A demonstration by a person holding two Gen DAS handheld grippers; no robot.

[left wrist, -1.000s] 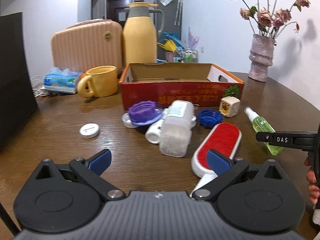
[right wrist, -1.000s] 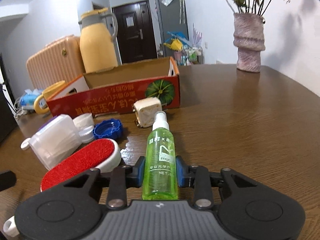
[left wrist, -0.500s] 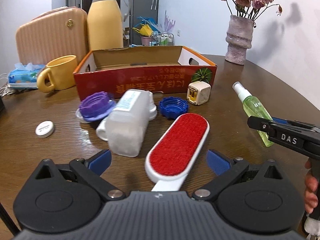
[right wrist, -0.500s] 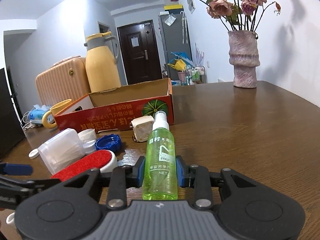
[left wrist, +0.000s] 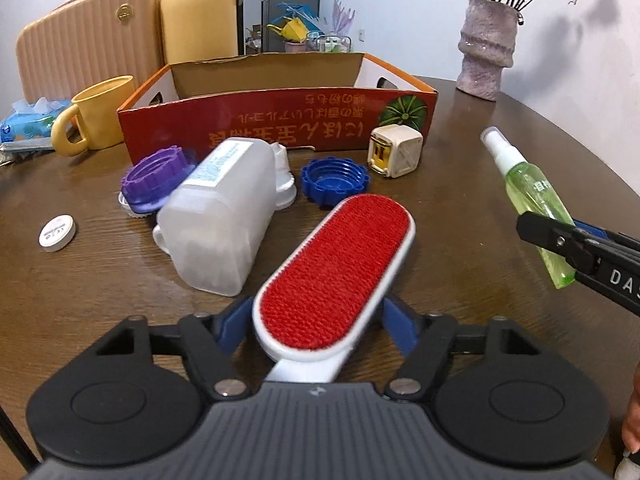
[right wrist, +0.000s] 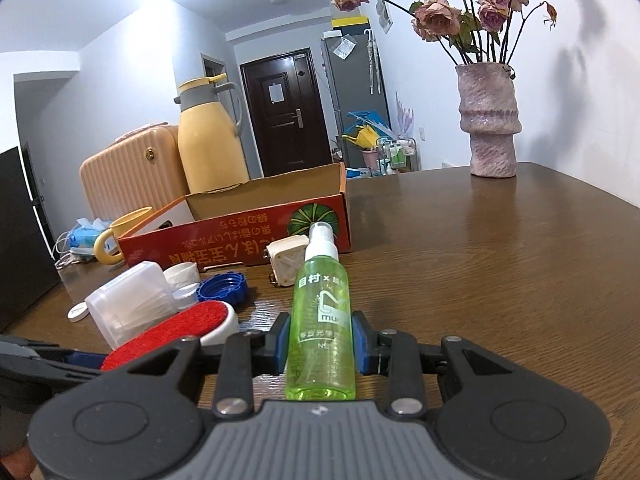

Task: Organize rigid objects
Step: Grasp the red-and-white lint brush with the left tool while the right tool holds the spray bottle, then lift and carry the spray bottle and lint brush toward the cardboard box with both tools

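Left wrist view: left gripper [left wrist: 318, 320] closing around lint brush [left wrist: 336, 270] lying on table [left wrist: 500, 128]; off-centre squeeze could twist it. Right gripper [right wrist: 320, 344] pinching spray bottle [right wrist: 322, 312], box [right wrist: 240, 236] ahead.

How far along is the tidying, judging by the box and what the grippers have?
Nothing visibly done: the part of the cardboard box in view looks empty. In hand: the right gripper is shut on the green spray bottle; the left gripper is closing around the red lint brush. Left: clear container, blue cap, purple cap, cube, small white disc.
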